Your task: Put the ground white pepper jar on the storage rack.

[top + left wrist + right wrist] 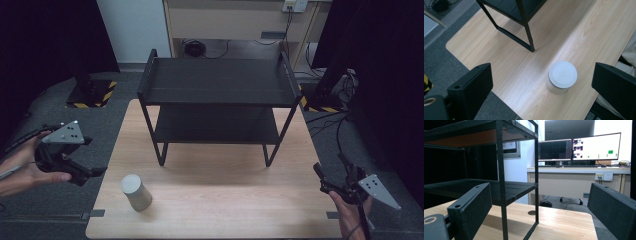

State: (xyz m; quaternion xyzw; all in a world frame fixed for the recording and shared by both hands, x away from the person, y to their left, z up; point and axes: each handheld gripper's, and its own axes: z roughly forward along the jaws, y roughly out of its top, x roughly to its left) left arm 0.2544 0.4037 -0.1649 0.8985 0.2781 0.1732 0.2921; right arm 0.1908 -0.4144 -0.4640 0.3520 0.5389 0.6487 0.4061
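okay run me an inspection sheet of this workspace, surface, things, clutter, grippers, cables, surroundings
Surface: light wooden table, mostly bare.
Things: white-lidded jar upright near the front left; black two-tier shelf at the back, both tiers bare.
Clutter: nothing seen.
Grippers: left gripper open off the table's left edge; right gripper open at the right edge.
Cables: floor cables right of the table.
Surroundings: monitors on a desk behind.

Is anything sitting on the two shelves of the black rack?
The rack's top shelf is bare. The visible front strip of the lower shelf is bare too; its back part is covered by the top shelf. The white jar stands on the table instead.
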